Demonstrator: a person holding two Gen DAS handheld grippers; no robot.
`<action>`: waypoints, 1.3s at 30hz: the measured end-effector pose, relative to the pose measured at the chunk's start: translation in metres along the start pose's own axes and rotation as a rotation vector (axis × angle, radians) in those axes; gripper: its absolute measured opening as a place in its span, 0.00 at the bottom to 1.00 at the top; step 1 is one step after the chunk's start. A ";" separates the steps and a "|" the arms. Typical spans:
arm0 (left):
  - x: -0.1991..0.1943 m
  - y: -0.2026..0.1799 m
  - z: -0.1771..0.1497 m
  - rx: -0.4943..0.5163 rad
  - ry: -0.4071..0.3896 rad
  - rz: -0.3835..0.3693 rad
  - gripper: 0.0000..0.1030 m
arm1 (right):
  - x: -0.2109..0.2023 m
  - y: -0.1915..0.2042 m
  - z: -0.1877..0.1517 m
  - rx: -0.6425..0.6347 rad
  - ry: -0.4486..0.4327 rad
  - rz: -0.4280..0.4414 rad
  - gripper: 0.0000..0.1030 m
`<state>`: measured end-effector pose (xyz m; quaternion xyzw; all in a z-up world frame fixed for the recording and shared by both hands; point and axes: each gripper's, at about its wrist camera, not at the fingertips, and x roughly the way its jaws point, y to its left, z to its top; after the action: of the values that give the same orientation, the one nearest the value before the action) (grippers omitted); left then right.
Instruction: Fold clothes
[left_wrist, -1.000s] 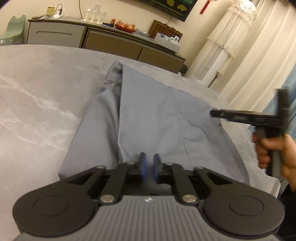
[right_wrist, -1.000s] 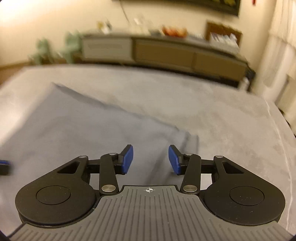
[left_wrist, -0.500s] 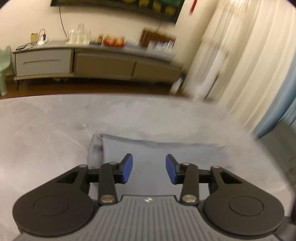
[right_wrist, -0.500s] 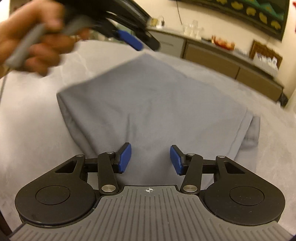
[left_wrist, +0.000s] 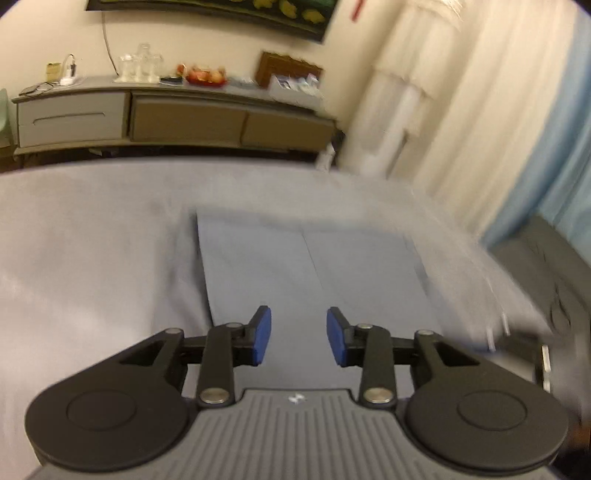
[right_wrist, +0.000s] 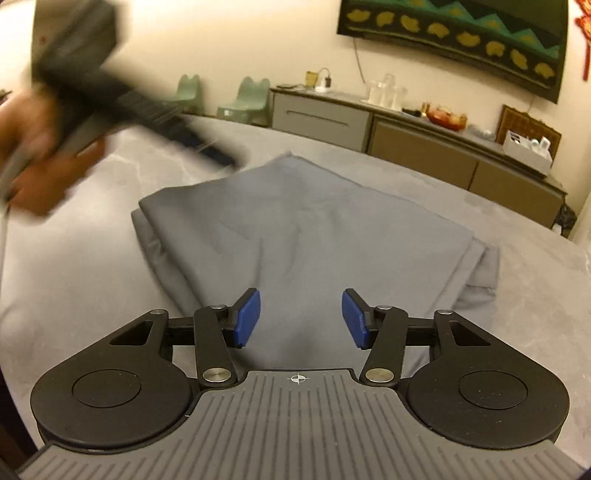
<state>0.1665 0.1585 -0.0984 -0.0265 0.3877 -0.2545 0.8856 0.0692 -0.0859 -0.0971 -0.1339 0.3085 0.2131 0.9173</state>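
A grey-blue garment (right_wrist: 306, 229) lies folded flat on the grey marble table (right_wrist: 74, 280), with a second layer showing along its right edge. It also shows in the left wrist view (left_wrist: 310, 266), with a seam down its middle. My left gripper (left_wrist: 298, 339) is open and empty above the garment's near edge. In the right wrist view it is a blurred dark shape held by a hand (right_wrist: 122, 107) at the upper left. My right gripper (right_wrist: 301, 318) is open and empty above the garment's near side.
A long sideboard (left_wrist: 166, 118) with glasses, a fruit bowl and boxes stands along the far wall. White and blue curtains (left_wrist: 480, 110) hang at the right. Two green chairs (right_wrist: 243, 96) stand beyond the table. The table's edge (left_wrist: 517, 295) runs close to the garment's right side.
My left gripper has opened and let go of the garment, then lifted and swung over it. My right gripper stayed open and swung round over the folded cloth.
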 end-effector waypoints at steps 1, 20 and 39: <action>0.005 0.000 -0.013 0.014 0.032 0.037 0.33 | 0.009 0.000 -0.005 -0.006 0.052 -0.019 0.53; 0.051 -0.007 -0.007 -0.068 -0.006 0.140 0.46 | 0.038 -0.123 -0.015 0.136 0.139 -0.252 0.61; 0.059 -0.013 -0.008 -0.029 -0.025 0.177 0.66 | 0.044 -0.119 -0.011 0.144 0.125 -0.147 0.64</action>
<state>0.1889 0.1205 -0.1405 -0.0079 0.3811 -0.1693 0.9089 0.1516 -0.1803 -0.1195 -0.1030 0.3690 0.1138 0.9167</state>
